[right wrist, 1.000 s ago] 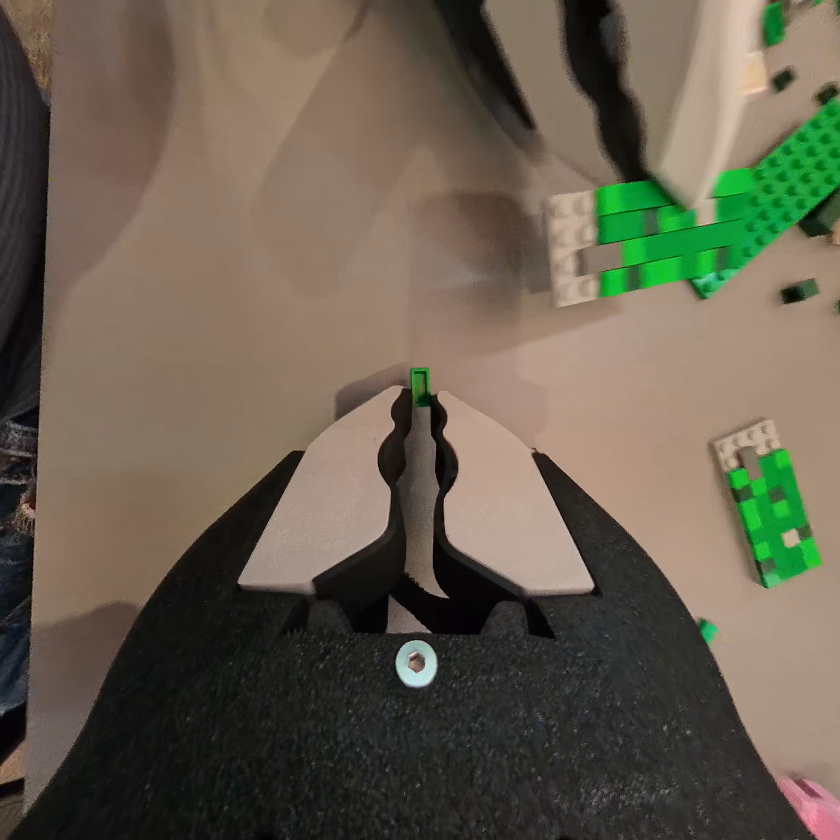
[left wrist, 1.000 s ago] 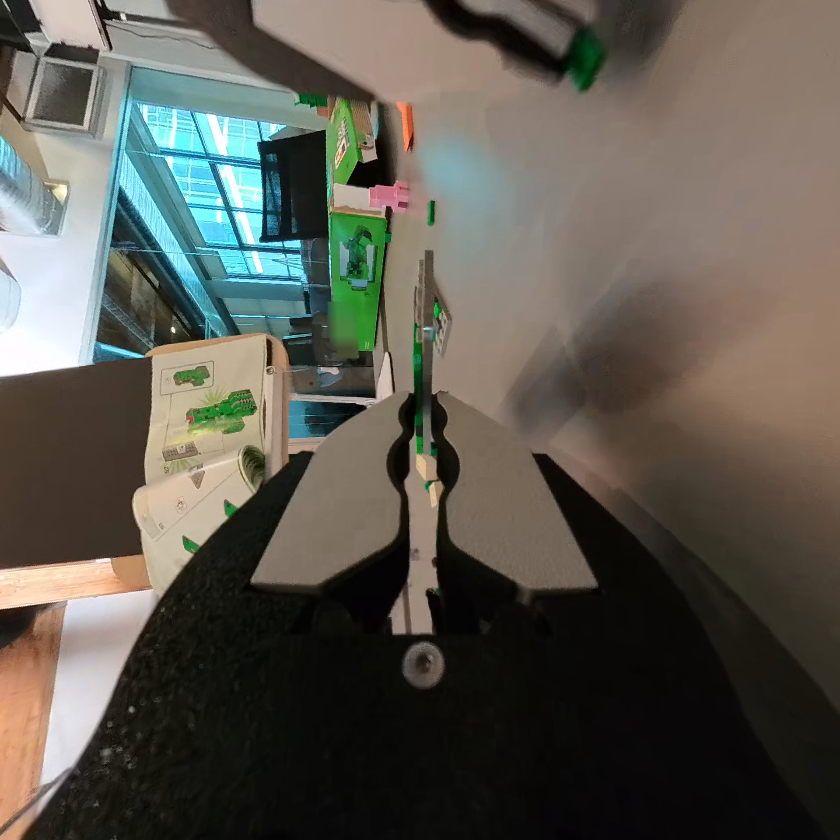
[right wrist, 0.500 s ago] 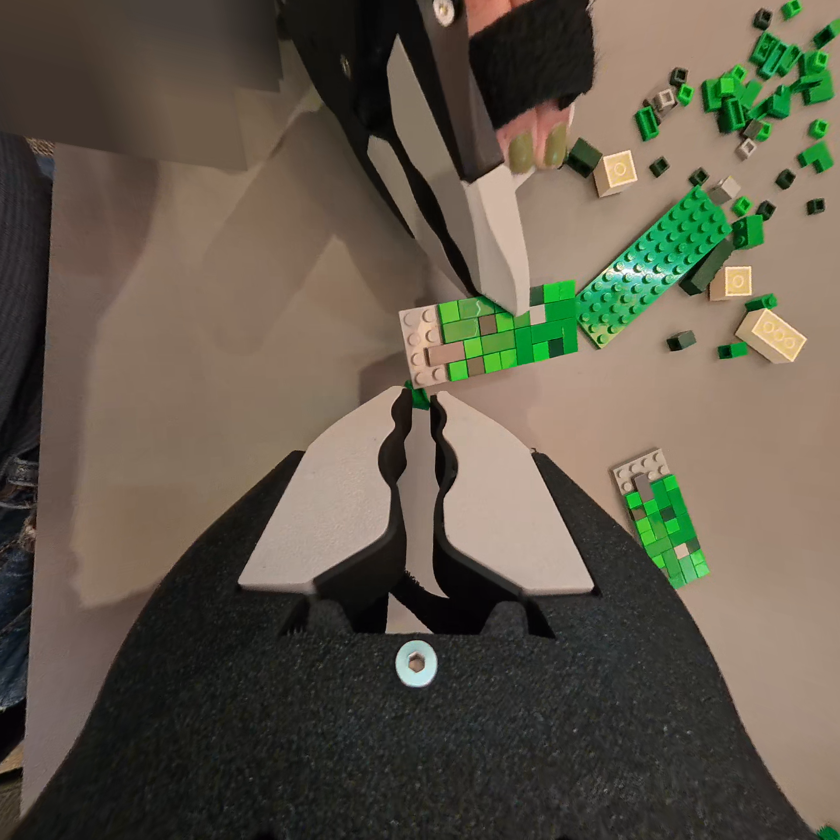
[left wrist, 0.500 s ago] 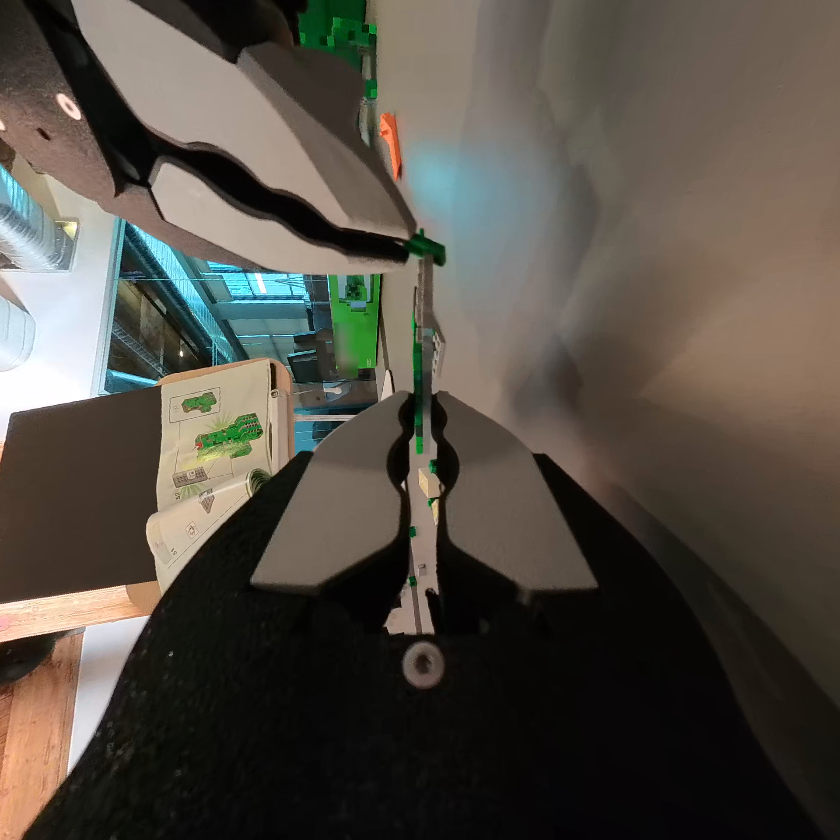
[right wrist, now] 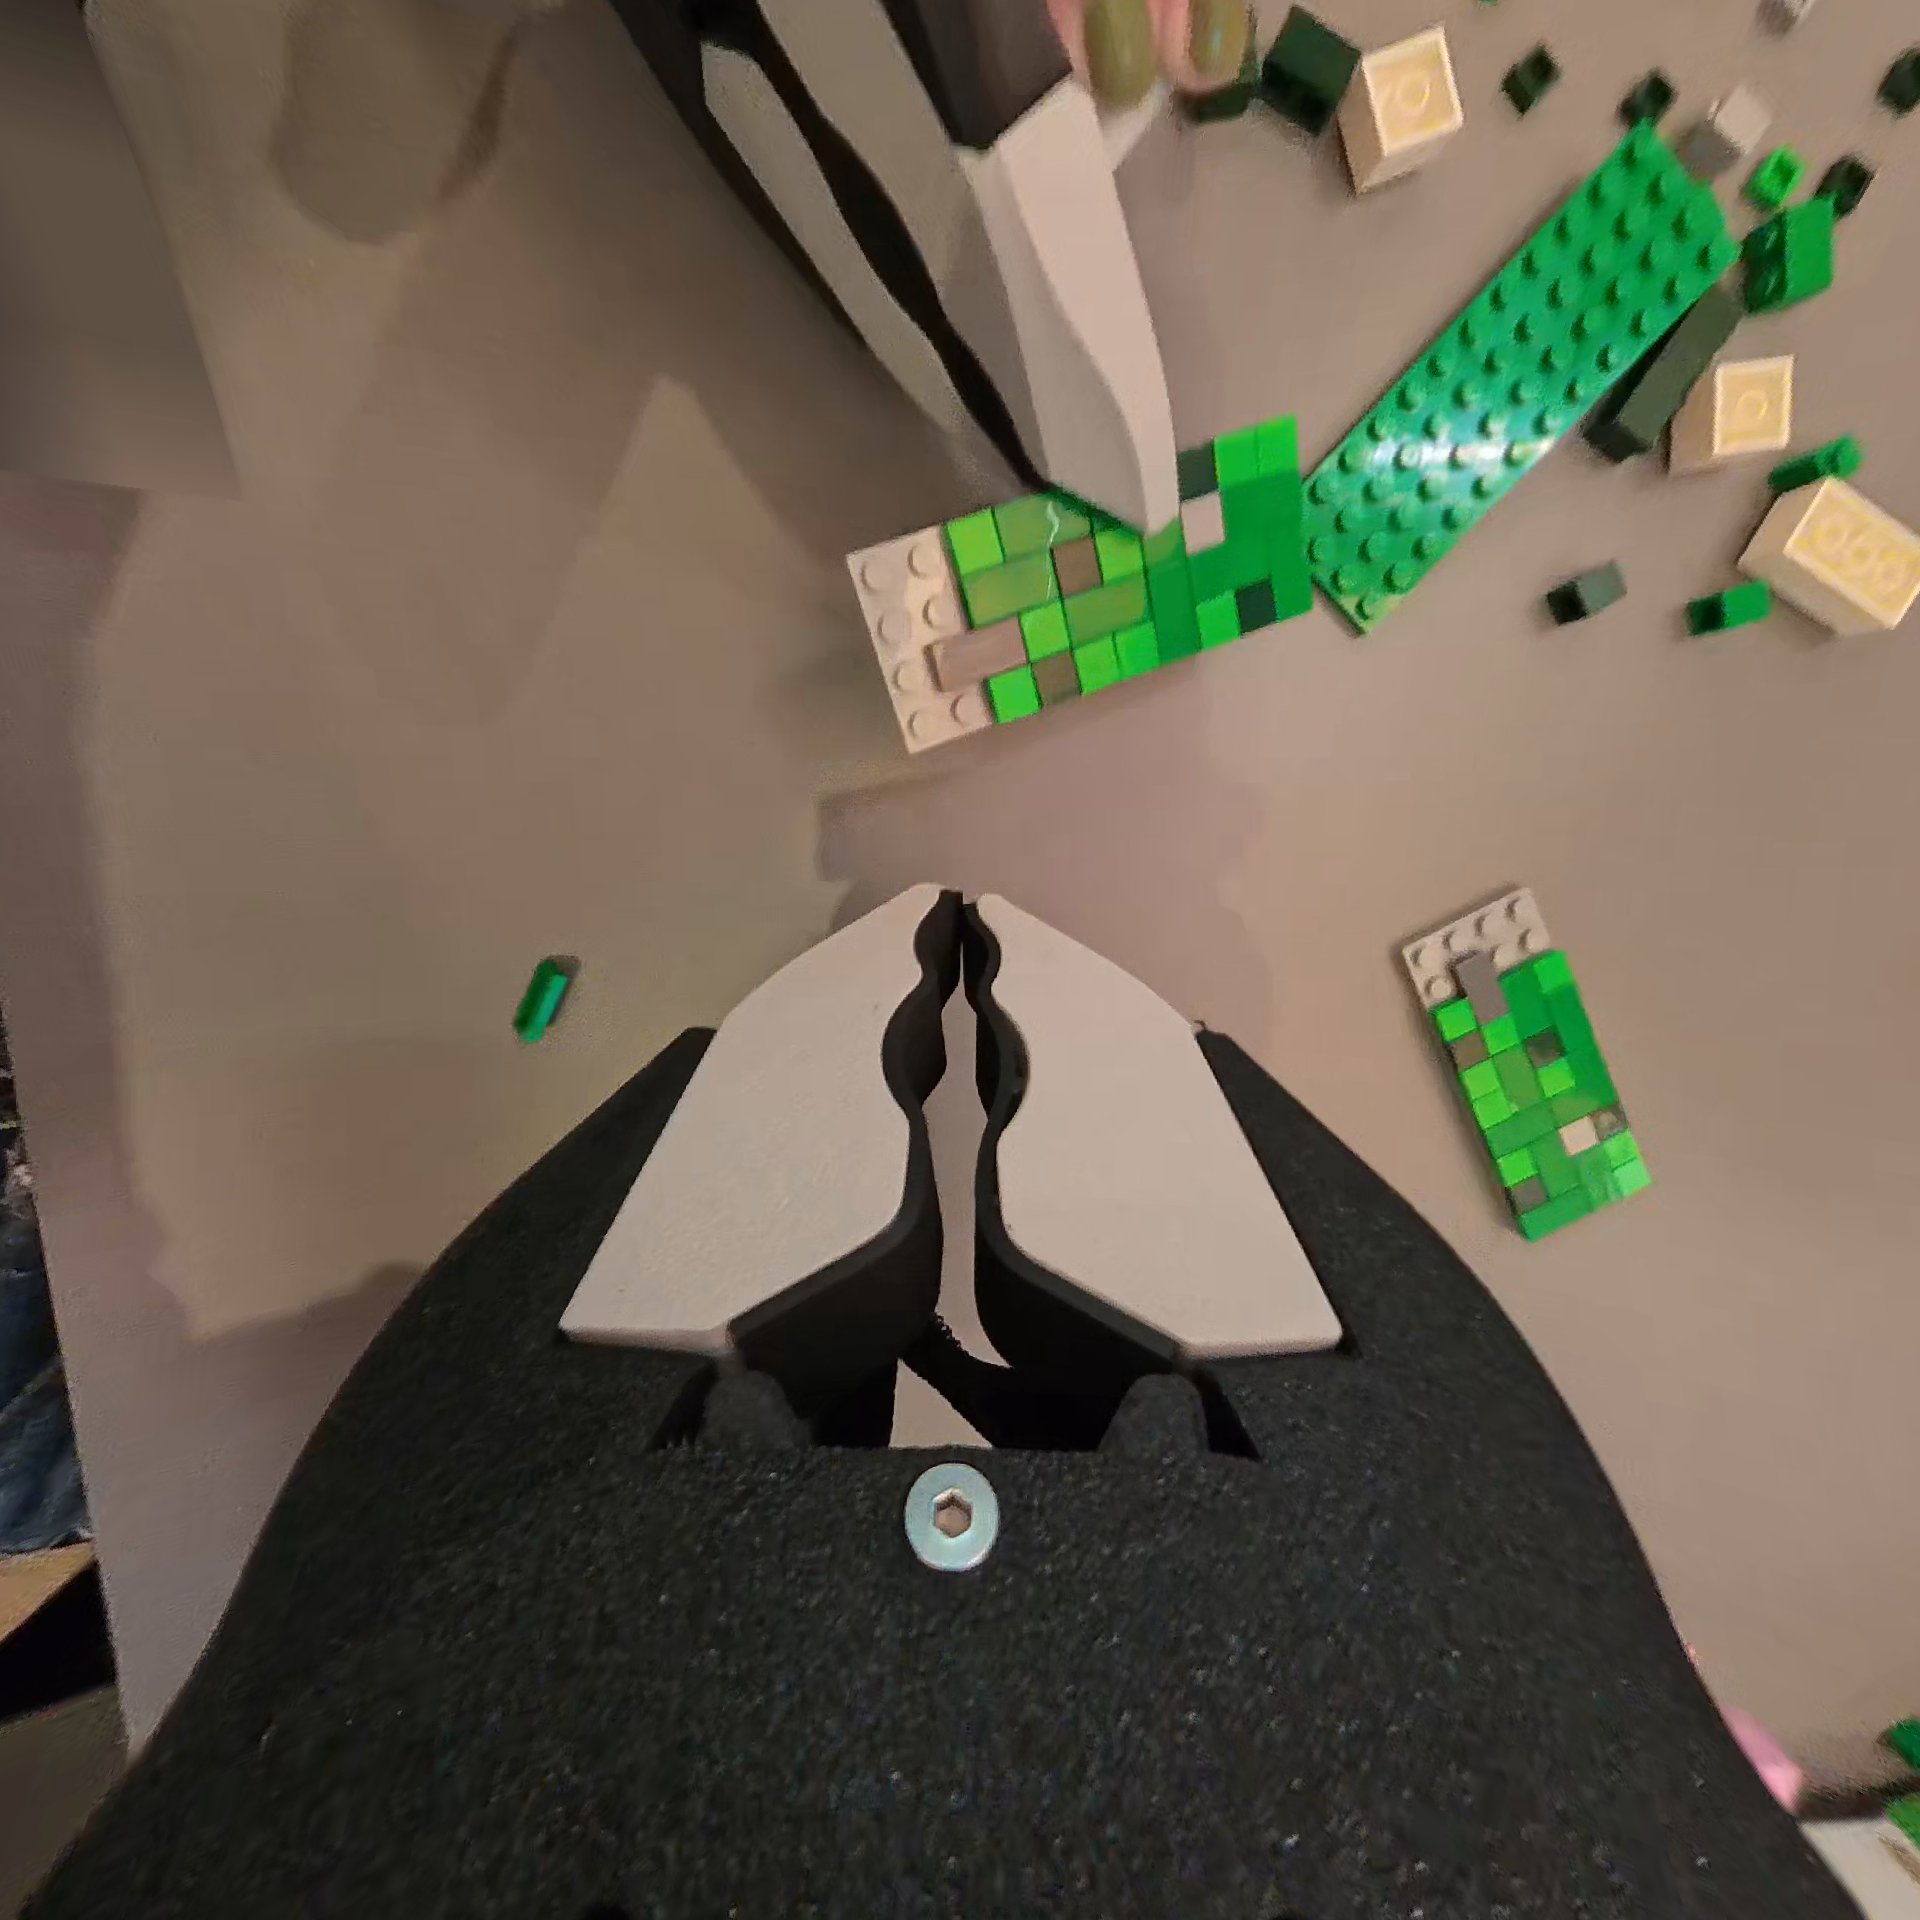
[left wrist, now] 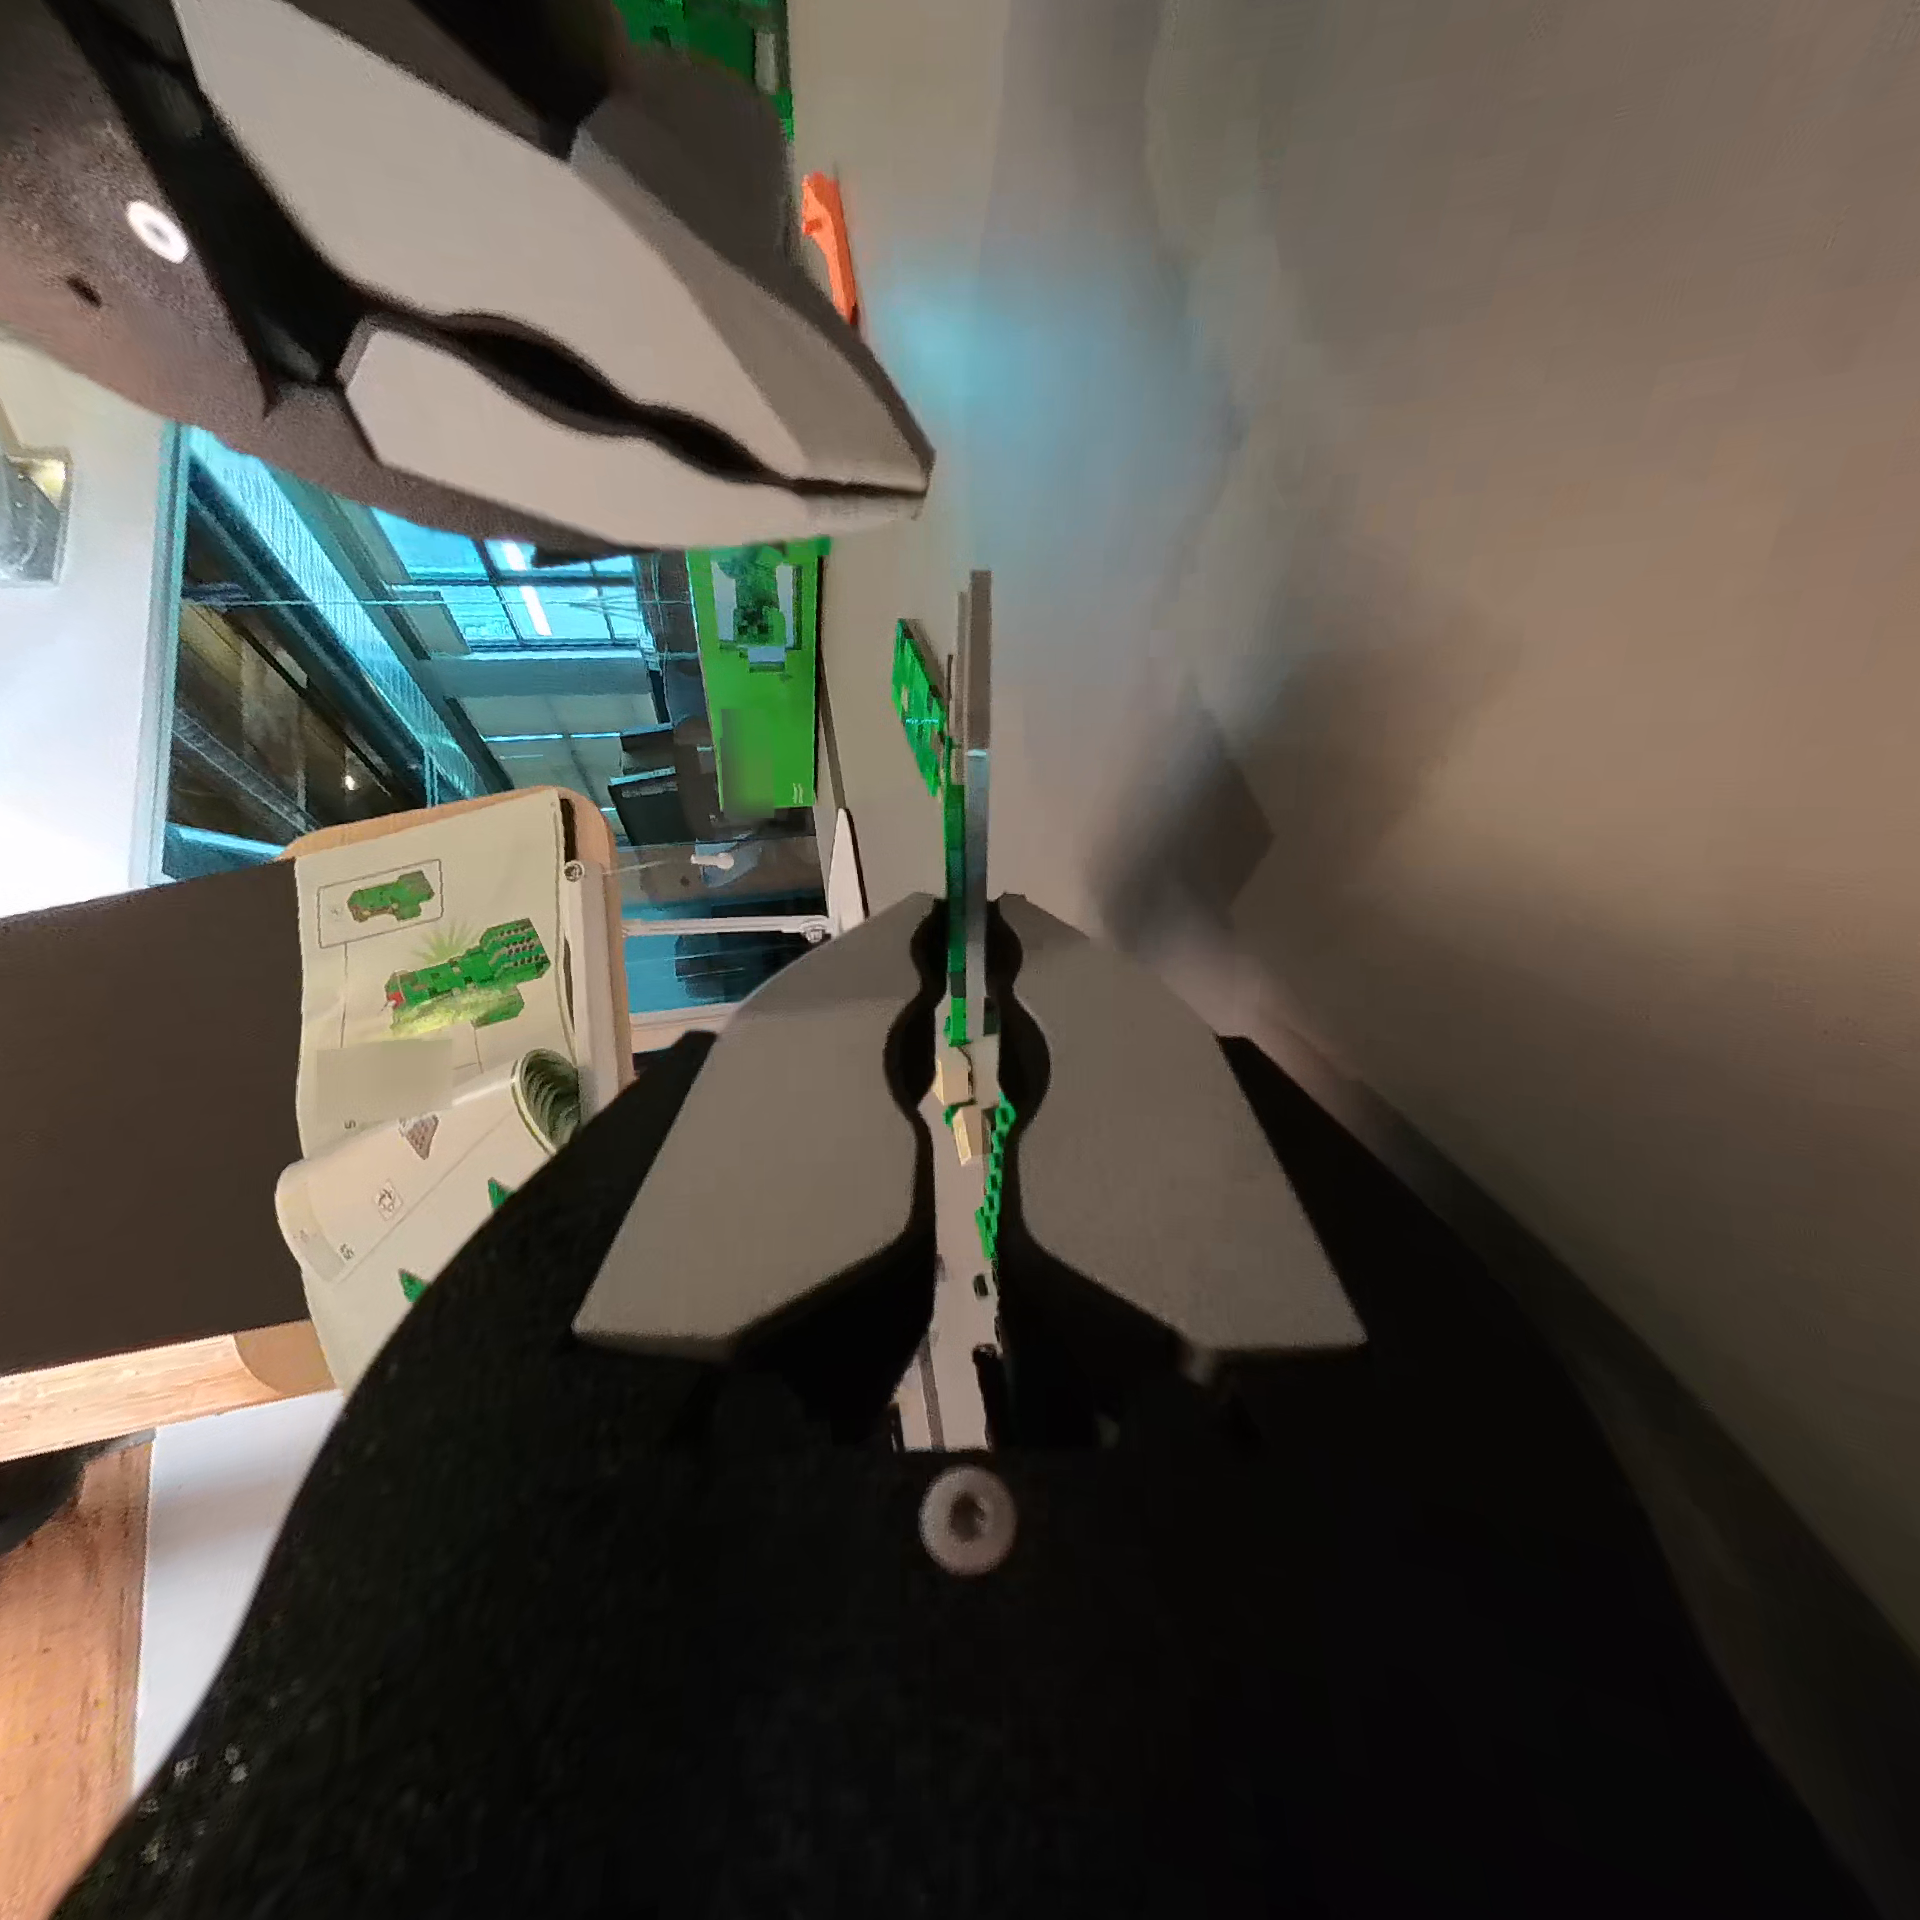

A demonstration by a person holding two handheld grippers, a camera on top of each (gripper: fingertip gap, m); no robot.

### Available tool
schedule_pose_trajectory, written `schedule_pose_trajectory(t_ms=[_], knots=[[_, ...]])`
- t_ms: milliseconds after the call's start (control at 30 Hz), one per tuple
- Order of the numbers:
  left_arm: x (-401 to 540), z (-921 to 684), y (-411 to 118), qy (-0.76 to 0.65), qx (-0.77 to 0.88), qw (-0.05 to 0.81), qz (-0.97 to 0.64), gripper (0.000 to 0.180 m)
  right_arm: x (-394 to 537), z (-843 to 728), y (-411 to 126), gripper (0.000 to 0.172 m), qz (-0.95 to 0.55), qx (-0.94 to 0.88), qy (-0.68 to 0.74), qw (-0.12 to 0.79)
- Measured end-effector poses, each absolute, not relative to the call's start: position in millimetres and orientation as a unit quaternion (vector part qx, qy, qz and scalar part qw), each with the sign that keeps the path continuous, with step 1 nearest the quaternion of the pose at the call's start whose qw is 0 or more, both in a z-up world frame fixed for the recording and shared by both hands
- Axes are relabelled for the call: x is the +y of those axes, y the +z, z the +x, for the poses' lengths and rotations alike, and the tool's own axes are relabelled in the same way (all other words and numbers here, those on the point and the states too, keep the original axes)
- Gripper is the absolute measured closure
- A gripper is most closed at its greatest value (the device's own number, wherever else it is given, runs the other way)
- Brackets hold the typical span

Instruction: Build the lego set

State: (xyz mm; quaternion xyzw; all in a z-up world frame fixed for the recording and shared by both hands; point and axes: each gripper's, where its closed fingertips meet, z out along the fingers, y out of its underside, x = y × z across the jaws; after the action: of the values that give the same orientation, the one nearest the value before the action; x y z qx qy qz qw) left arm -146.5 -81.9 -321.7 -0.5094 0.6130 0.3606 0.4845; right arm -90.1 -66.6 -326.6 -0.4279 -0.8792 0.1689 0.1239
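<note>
My left gripper point(left wrist: 968, 914) clamps the grey plastic brick plate tiled in green point(right wrist: 1039, 613) edge-on, steadying it on the grey table point(right wrist: 520, 623). My right gripper point(right wrist: 958, 902) has its fingertips together, empty; a small green tile point(right wrist: 542, 997) lies beside it.

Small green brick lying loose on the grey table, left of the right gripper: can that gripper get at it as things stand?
Probably yes. The small green brick lies alone on bare grey table, close beside the right gripper; nothing stands between them. Its jaws are shut on nothing, so they must open first.
</note>
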Motion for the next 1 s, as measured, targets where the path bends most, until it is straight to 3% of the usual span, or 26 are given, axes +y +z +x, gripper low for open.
schedule_pose_trajectory(t_ms=[167, 267, 367, 567, 767, 867, 1000], knots=[[-81.0, -150.2, -320.9, 0.361, 0.604, 0.486, -0.518, 0.175, -75.9, -66.5, -327.2, 0.172, -0.47, -0.856, 0.186, 0.108], [-82.0, -150.8, -320.4, 0.362, 0.603, 0.487, -0.518, 0.175, -97.4, -42.3, -330.4, 0.161, -0.524, -0.824, 0.2, 0.077], [-82.2, -149.6, -319.7, 0.362, 0.603, 0.487, -0.517, 0.175, -109.6, -21.4, -343.2, 0.153, -0.559, -0.804, 0.176, 0.1], [-82.9, -145.8, -319.3, 0.362, 0.606, 0.488, -0.513, 0.175, -120.8, -17.1, -353.7, 0.155, -0.593, -0.764, 0.193, 0.167], [-83.3, -147.5, -318.2, 0.366, 0.605, 0.486, -0.514, 0.175, -113.8, -18.6, -358.6, 0.164, -0.564, -0.796, 0.147, 0.163], [-82.8, -148.1, -318.8, 0.366, 0.604, 0.486, -0.515, 0.175, -84.9, -8.0, -351.4, 0.165, -0.538, -0.833, 0.074, 0.107], [-83.7, -147.0, -319.4, 0.365, 0.606, 0.486, -0.514, 0.175, -22.4, 21.4, -340.1, 0.165, -0.55, -0.83, -0.067, -0.066]])
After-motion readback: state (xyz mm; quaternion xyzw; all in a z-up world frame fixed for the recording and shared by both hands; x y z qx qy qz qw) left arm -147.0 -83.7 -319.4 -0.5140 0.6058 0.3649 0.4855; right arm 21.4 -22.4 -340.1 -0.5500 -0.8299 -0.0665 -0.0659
